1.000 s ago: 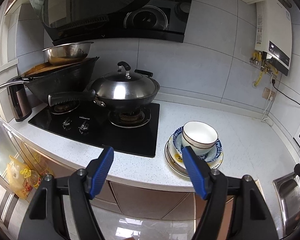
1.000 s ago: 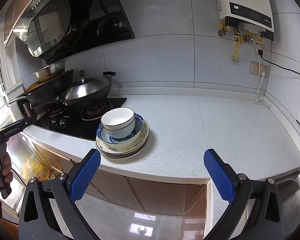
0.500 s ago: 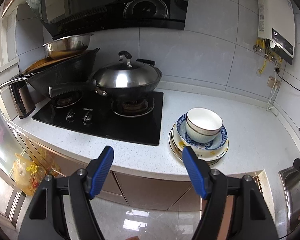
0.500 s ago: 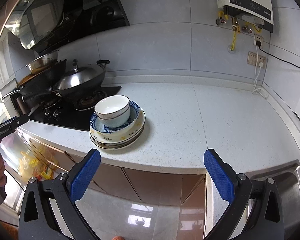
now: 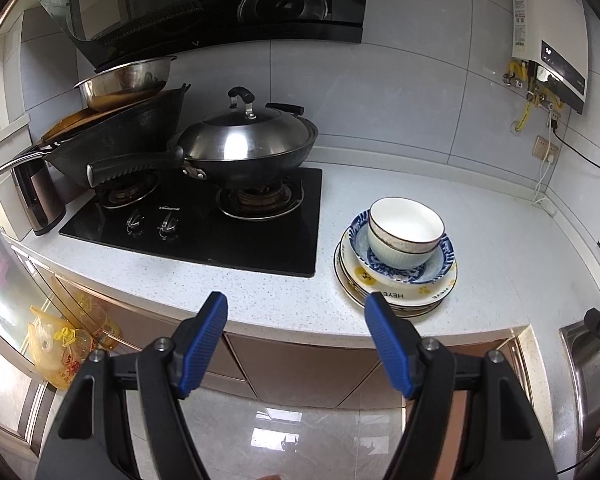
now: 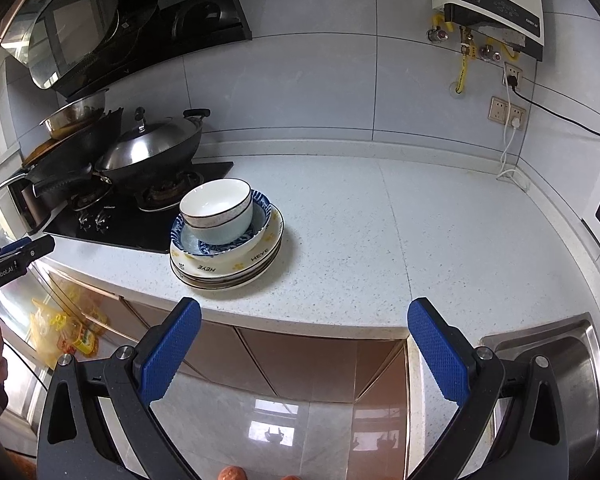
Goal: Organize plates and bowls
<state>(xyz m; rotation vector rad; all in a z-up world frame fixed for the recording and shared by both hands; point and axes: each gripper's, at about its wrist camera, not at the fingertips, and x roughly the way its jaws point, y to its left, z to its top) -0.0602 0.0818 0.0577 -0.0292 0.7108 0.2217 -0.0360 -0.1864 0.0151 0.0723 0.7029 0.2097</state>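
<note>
While hovering off the front edge of the speckled countertop (image 6: 380, 216), both grippers pointing down at an angle toward it, above the glossy floor (image 6: 280, 420). Taking up most of the left side: black gas hob (image 5: 204, 236), carrying a lidded wok (image 5: 244, 148) on the right burner and a second dark wok (image 5: 116, 136) on the left burner, with a steel basin (image 5: 128, 84) sitting on top of that one. Hanging above: range hood (image 5: 220, 4). Hanging on the wall at far right: white water heater (image 6: 496, 0). Showing at the lower right of the right wrist view: corner of a steel sink (image 6: 564, 364).

Sitting on the counter just right of the hob, near the front edge: stack of plates (image 6: 228, 268), topmost one lettered HEYE. Resting on the stack: blue-patterned bowl (image 6: 224, 240), and nesting inside it two white bowls (image 6: 216, 210), one in the other.

Left gripper (image 5: 296, 344): standing open, blue pads apart, gripping nothing, right pad just short of the plate stack. Right gripper (image 6: 304, 352): standing wide open, likewise gripping nothing, stack lying ahead and to its left.
</note>
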